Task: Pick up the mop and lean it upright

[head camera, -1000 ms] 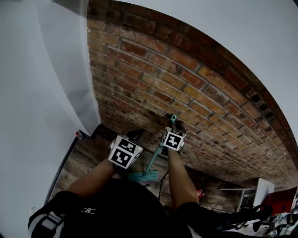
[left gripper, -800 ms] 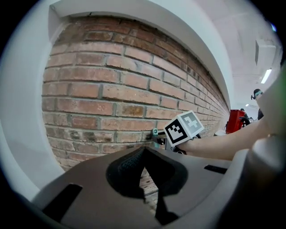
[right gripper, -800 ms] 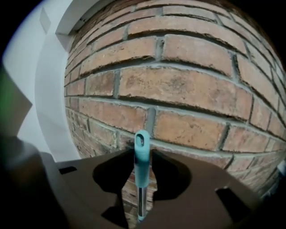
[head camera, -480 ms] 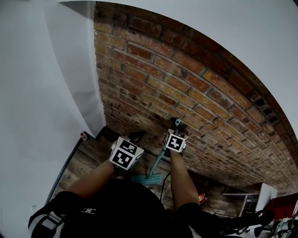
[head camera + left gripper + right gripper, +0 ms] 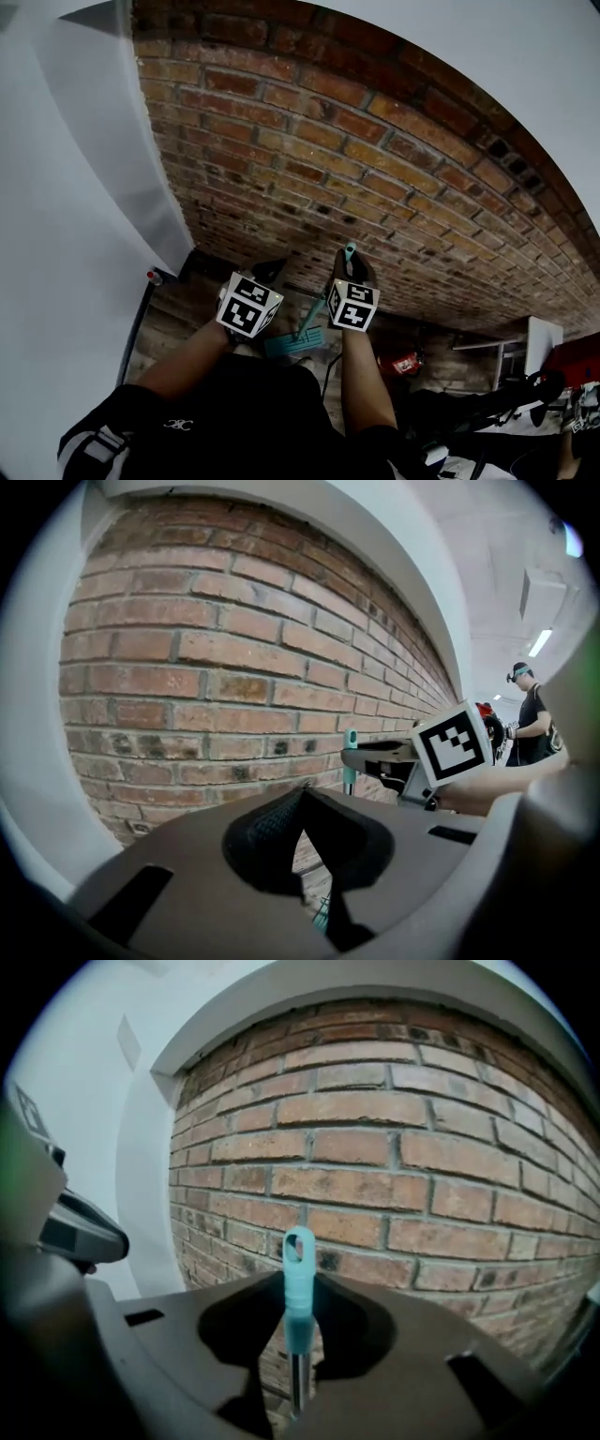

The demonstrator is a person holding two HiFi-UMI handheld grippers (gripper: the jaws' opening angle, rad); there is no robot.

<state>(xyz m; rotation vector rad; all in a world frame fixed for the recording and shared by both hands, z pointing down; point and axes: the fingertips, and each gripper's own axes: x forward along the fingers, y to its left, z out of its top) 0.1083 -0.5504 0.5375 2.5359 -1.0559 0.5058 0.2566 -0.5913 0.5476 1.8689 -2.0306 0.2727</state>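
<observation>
Count: one mop [image 5: 298,1283], two grippers, one brick wall [image 5: 394,178]. Each gripper carries a marker cube: left cube [image 5: 248,305], right cube [image 5: 353,307]. Right gripper [image 5: 348,277]: jaws narrow, clamped on the mop's shaft just under the teal grip. The looped teal end sticks up past the jaw tips, toward the bricks; contact between loop and wall cannot be told. The shaft runs down and back from this gripper to the flat teal mop head [image 5: 292,343], which lies on the wooden floor [image 5: 173,314] below and between the two grippers. Left gripper [image 5: 302,797]: jaws together, nothing between them, about level with the right gripper, just to its left, clear of the shaft. Ahead of both grippers: the bricks, close. Left of the left gripper: one white wall panel [image 5: 75,234]. Below and right of the right gripper: one small red object [image 5: 401,361] on the floor, kind unclear. Beyond the right gripper, well apart: one person [image 5: 531,703], standing.
</observation>
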